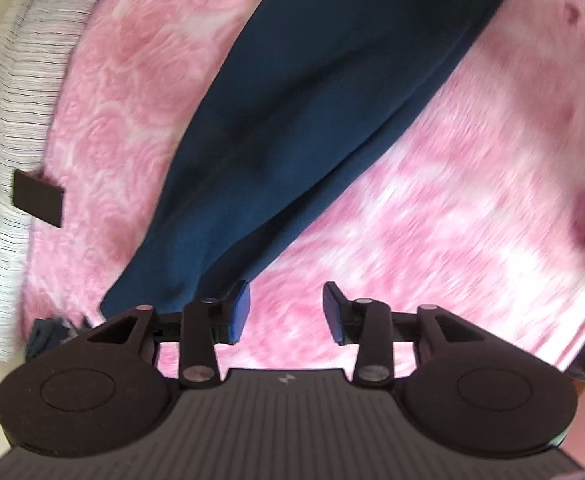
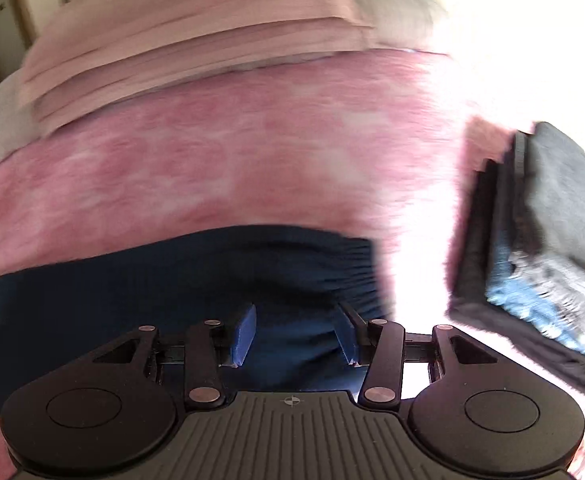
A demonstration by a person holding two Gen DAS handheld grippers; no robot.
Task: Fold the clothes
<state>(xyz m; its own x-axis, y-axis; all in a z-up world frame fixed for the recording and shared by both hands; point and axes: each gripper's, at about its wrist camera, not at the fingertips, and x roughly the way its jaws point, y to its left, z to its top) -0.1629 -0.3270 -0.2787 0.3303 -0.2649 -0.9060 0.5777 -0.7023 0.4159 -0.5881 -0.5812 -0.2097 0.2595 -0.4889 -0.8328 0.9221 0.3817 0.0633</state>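
While spread wide, left gripper beside long navy cloth garment; right gripper likewise spread, over its gathered waistband.

The left gripper is black, with two big round bumps, a ribbed grey plate and shiny round screws. Its fingers have blue pads. The right gripper looks the same, with blue pads and a small cross mark on its plate.
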